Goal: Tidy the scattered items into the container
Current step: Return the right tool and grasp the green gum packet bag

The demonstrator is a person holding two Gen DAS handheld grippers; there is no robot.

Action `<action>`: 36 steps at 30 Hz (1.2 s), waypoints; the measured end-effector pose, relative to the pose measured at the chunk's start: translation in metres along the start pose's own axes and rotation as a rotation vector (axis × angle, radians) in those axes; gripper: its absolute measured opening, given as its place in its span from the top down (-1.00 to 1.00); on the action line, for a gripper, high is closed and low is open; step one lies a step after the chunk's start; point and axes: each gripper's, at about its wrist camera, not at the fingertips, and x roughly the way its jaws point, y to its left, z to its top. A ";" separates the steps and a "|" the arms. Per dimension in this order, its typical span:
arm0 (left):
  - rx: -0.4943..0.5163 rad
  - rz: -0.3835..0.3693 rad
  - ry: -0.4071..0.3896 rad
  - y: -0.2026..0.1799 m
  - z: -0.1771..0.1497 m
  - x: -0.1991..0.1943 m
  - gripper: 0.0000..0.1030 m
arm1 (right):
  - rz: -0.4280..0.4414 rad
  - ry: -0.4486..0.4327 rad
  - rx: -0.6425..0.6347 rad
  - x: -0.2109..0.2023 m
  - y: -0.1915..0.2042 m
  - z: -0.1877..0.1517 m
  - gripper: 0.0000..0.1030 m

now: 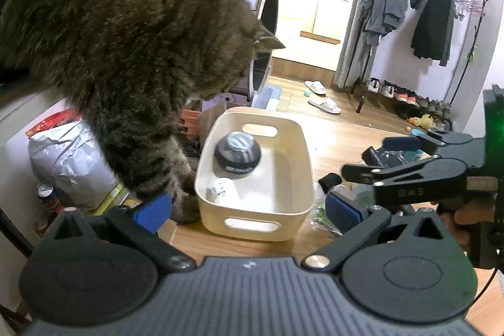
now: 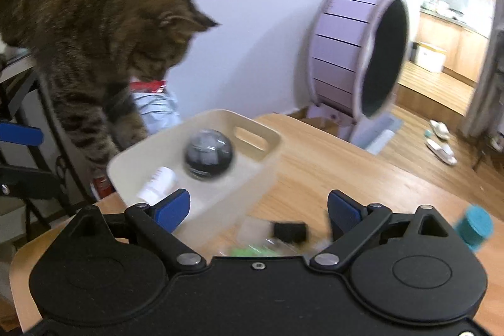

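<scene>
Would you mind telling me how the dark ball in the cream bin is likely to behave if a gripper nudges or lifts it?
The dark ball looks round and glossy, so it would probably roll across the cream bin floor if nudged. Its smooth shell may slip between flat pads. It appears rigid, not squashy.

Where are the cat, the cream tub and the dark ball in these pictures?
cat (image 2: 94, 21), right wrist view, on its striped back.
cream tub (image 1: 252, 224), left wrist view, near wall.
dark ball (image 1: 237, 151), left wrist view, its domed top.
</scene>
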 end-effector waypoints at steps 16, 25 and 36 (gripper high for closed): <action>0.059 -0.096 0.033 -0.041 -0.022 0.012 -1.00 | -0.082 -0.005 0.134 -0.046 -0.048 -0.063 -0.83; 0.064 -0.110 0.054 -0.043 -0.033 0.014 -1.00 | 0.006 0.031 0.084 -0.037 -0.029 -0.082 -0.82; 0.054 -0.088 0.060 -0.035 -0.032 0.015 -1.00 | 0.068 0.074 -0.029 -0.003 -0.006 -0.081 -0.82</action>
